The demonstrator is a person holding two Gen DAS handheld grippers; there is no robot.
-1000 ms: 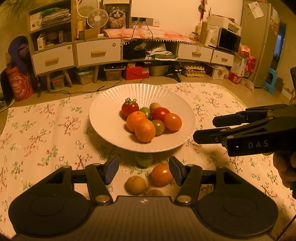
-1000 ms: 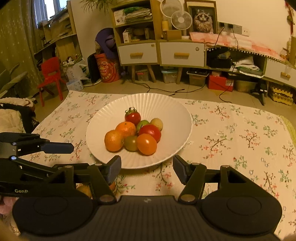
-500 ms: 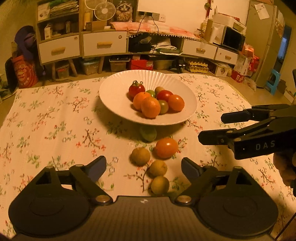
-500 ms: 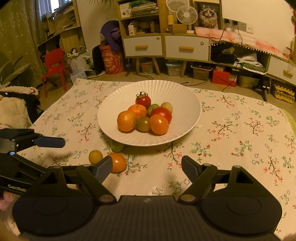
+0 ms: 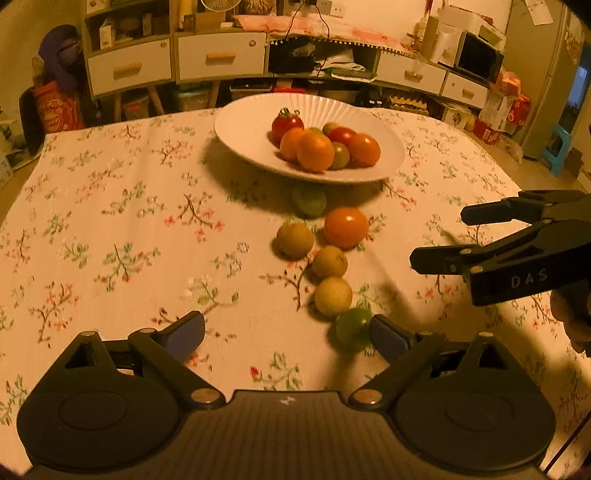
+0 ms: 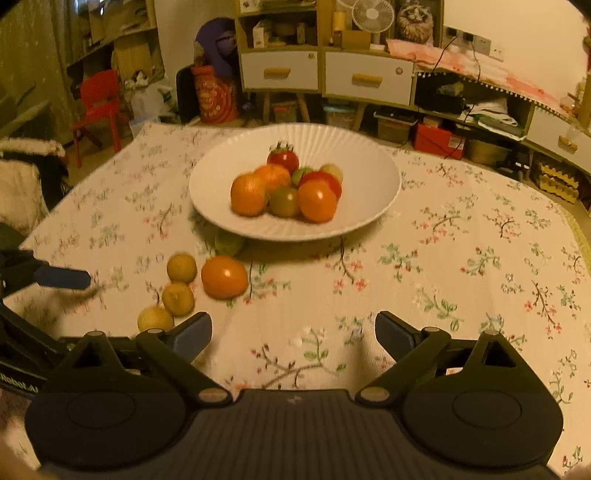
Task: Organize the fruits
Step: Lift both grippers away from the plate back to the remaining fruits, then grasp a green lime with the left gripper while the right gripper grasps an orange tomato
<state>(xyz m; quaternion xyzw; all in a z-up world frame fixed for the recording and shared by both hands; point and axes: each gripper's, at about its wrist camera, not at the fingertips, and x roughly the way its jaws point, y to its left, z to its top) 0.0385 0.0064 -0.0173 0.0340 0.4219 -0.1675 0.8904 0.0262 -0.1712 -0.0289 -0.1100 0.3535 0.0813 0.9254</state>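
Both claws spread empty over floral cloth [image 5: 110,229], ribbed white plate [image 6: 354,147] of round glossy fruit [image 6: 317,199]

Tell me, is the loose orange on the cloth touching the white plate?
Apart. The right wrist view shows bare tablecloth between the orange and the plate.

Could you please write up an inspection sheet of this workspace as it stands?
Surface: floral tablecloth, flat.
Job's things: white plate holding piled tomatoes and oranges; six loose fruits on the cloth: orange one, three yellowish, one green by the plate, one green beside the left claw's finger.
Clutter: nothing seen on the cloth.
Claws: left claw and right claw have just been opening, nothing between them.
Cables: leads hang over the cabinets behind.
Surroundings: drawers, red chair.
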